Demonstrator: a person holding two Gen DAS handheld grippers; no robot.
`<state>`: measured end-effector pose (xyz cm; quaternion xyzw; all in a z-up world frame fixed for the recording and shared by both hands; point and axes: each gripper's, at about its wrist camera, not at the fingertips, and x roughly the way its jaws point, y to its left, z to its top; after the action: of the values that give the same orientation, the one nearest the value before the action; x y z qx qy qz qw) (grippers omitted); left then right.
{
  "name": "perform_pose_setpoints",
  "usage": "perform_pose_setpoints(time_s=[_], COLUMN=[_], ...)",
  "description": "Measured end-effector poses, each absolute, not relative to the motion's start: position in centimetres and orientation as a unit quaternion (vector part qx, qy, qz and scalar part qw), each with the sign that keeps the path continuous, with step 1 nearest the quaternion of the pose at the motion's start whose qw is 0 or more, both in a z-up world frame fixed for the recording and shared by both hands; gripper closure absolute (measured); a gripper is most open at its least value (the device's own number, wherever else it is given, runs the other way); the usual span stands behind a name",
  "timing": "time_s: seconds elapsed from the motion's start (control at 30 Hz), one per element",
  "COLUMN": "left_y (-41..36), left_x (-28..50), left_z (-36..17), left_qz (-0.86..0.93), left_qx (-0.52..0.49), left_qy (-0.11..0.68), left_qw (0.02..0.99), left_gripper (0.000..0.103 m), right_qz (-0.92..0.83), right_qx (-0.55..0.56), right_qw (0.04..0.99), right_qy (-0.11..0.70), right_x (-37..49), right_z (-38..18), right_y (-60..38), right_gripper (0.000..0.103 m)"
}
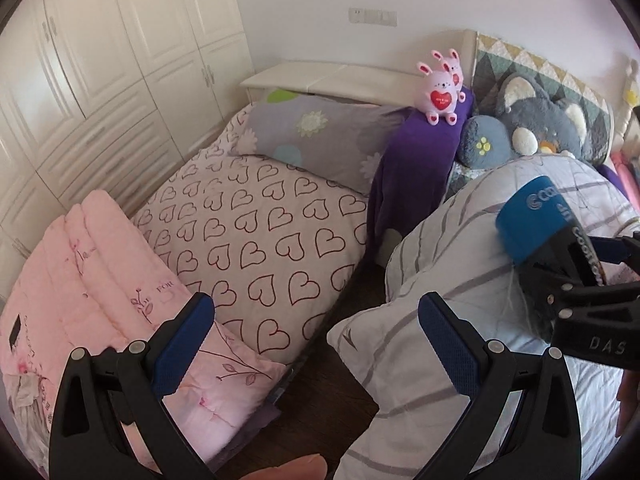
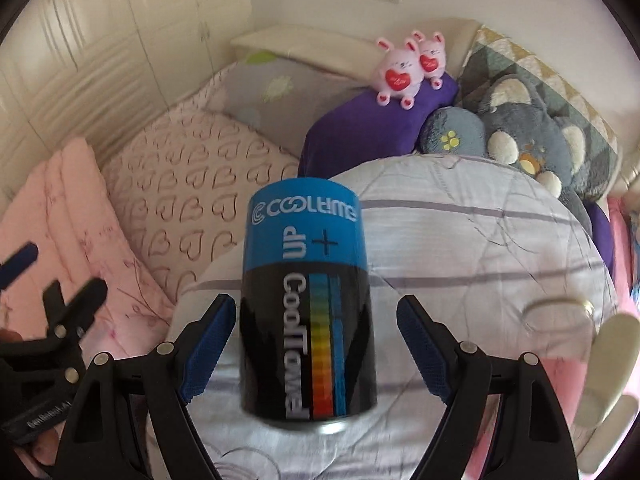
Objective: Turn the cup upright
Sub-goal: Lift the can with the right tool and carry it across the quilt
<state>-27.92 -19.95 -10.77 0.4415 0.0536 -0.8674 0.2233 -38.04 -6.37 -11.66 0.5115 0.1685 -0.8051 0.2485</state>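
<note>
1. Cup [image 2: 308, 300] lies between the right gripper [image 2: 316, 344] fingers, spread wide, not clamping; over striped duvet [image 2: 500, 248].
2. Left gripper [image 1: 316, 344] wide open, empty.
3. White wardrobe [image 1: 100, 60] at ten o'clock; heart-print pillow [image 1: 260, 232] centre.

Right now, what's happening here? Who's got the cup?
The right gripper is around the blue-and-black cup above a white striped duvet. Its jaws are spread; only the left pad looks to touch, so a firm grip isn't evident. The cup is blurred, the blue end pointing away from the camera. The left gripper is open and holds nothing.
</note>
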Motion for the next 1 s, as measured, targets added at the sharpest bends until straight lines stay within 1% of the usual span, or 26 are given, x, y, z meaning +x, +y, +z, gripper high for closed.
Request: perform_pose_setpoints(time_s=[0.13, 0.17, 0.2, 0.33, 0.5, 0.63, 0.73, 0.8, 0.87, 0.93, 1.0], left_y=[-19.9, -19.9, -19.8, -19.5, -18.2, -16.2, -14.1, -12.7, -11.4, -10.3, -9.4], left_x=[-28.1, -28.1, -27.9, -27.0, -25.0, -22.7, -20.9, -19.8, -18.9, -17.9, -16.9], left_z=[-11.4, -11.5, -11.5, -11.2, -10.1, -9.1, -8.6, -8.5, -8.5, -8.8, -9.1], left_qz=[-0.863, -0.863, -0.863, -0.864, -0.872, -0.882, -0.889, -0.892, -0.894, -0.894, -0.893], left_qx=[0.45, 0.452, 0.452, 0.452, 0.44, 0.43, 0.425, 0.424, 0.425, 0.429, 0.435], left_qy=[0.059, 0.06, 0.06, 0.061, 0.06, 0.056, 0.05, 0.046, 0.039, 0.029, 0.028], left_qw=[0.219, 0.218, 0.217, 0.214, 0.206, 0.187, 0.166, 0.15, 0.136, 0.125, 0.11], left_gripper=[0.0, 0.0, 0.0, 0.0, 0.0, 0.0, 0.0, 0.0, 0.0, 0.0, 0.0], right_qz=[-0.789, -0.787, -0.784, -0.786, -0.799, -0.818, -0.831, -0.837, -0.84, -0.84, -0.839], right_qx=[0.526, 0.527, 0.53, 0.529, 0.521, 0.507, 0.504, 0.504, 0.504, 0.505, 0.505], right_qw=[0.256, 0.258, 0.262, 0.271, 0.271, 0.258, 0.235, 0.208, 0.181, 0.156, 0.142], right_qy=[0.188, 0.188, 0.187, 0.173, 0.131, 0.078, 0.015, -0.044, -0.085, -0.124, -0.146], right_x=[-38.6, -38.7, -38.6, -37.7, -35.2, -31.7, -27.9, -24.8, -22.0, -19.6, -17.9], right_z=[-12.9, -13.1, -13.3, -12.9, -11.1, -9.1, -8.7, -9.2, -10.2, -11.4, -12.4], right_y=[-6.9, -7.0, -6.9, -6.2, -3.8, -0.1, 4.1, 7.3, 9.4, 10.9, 11.5], right_gripper=[0.02, 0.023, 0.037, 0.036, 0.036, 0.036, 0.036, 0.036, 0.036, 0.036, 0.036])
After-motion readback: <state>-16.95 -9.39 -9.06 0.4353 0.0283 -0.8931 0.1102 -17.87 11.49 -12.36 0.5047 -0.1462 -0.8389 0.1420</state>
